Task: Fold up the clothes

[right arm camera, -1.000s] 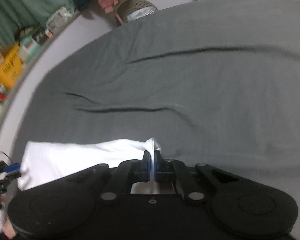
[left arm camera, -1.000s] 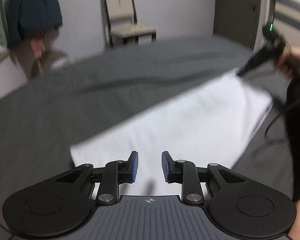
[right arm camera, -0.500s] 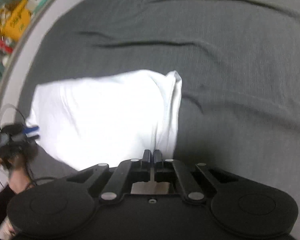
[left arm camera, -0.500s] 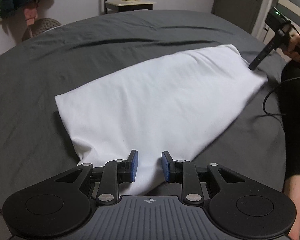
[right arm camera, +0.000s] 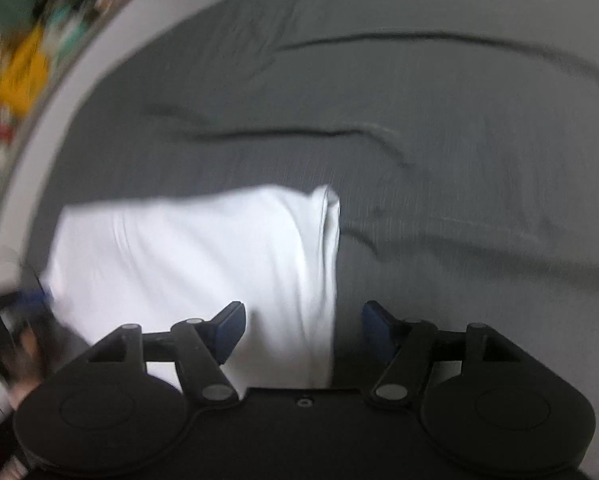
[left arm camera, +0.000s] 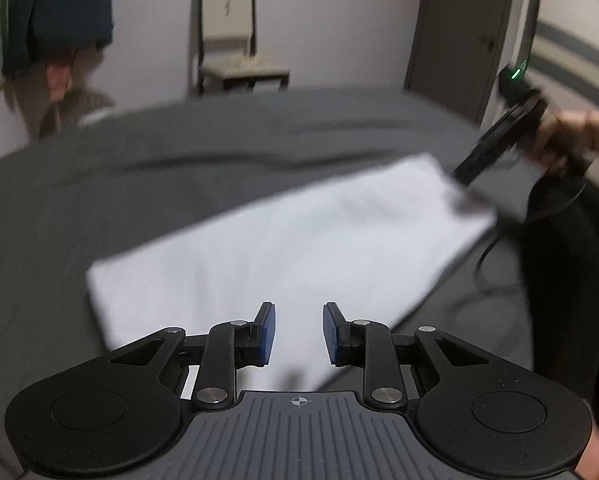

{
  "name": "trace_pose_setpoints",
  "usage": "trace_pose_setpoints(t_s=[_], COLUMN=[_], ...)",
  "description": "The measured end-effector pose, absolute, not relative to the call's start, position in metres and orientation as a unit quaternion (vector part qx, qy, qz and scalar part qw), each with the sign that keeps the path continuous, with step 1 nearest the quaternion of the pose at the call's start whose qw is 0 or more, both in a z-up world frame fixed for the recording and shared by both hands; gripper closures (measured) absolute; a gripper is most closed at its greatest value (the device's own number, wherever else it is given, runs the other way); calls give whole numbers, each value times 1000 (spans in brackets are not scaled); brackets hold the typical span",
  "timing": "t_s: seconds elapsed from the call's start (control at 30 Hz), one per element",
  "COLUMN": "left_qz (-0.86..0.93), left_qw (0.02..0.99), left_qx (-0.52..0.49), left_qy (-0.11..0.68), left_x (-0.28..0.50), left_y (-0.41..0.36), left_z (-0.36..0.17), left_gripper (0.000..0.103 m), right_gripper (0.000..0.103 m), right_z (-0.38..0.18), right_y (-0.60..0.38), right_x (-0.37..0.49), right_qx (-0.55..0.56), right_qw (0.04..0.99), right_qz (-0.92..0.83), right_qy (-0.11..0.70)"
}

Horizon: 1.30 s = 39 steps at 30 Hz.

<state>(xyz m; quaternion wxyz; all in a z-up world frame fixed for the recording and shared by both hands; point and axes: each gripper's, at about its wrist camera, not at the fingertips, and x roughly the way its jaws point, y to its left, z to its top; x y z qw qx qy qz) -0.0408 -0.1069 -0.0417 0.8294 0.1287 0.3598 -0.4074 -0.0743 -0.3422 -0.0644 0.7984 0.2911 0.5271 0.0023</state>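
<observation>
A white folded garment (left arm camera: 283, 248) lies flat on the dark grey bed (left arm camera: 99, 184). My left gripper (left arm camera: 296, 334) is open above its near end, blue pads apart, holding nothing. In the right wrist view the same white garment (right arm camera: 203, 264) spreads out below, and my right gripper (right arm camera: 303, 326) stands wide open over its right edge with nothing between the fingers. From the left wrist view, the right gripper (left arm camera: 495, 148) shows at the garment's far corner, held by a hand (left arm camera: 559, 140). Both views are blurred by motion.
A pale chair (left arm camera: 235, 44) stands against the back wall beside a door (left arm camera: 467, 28). Dark clothing (left arm camera: 59, 12) hangs at the upper left. Coloured items (right arm camera: 23, 68) sit past the bed's left side. A black cable (left arm camera: 495, 248) trails at the right.
My right gripper has let go of the garment's edge and opened wide. The garment has settled flat on the bed. My left gripper stayed open and tilted back up.
</observation>
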Motion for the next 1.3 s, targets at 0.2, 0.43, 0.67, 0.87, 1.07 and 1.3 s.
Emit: trace_pose_setpoints(t_s=[0.2, 0.43, 0.67, 0.87, 1.07, 1.3], left_qz=[-427, -384, -366, -354, -347, -342], left_qw=[846, 863, 870, 881, 883, 886], left_qx=[97, 47, 62, 7, -6, -9], left_qy=[305, 325, 323, 315, 315, 314], left_x=[-37, -8, -14, -27, -33, -37], left_y=[-168, -219, -224, -203, -196, -195], left_z=[-29, -51, -88, -104, -107, -111], left_gripper=[67, 66, 66, 66, 66, 66], right_gripper=[46, 88, 99, 98, 76, 99], right_z=[-71, -108, -121, -118, -112, -115], right_y=[-356, -371, -384, -385, -399, -412], right_x=[-71, -63, -63, -50, -52, -52], right_qx=[360, 445, 464, 424, 427, 440], right_qw=[818, 811, 812, 812, 775, 752], right_qz=[1, -30, -55, -53, 45, 77], right_qy=[448, 378, 349, 398, 464, 485])
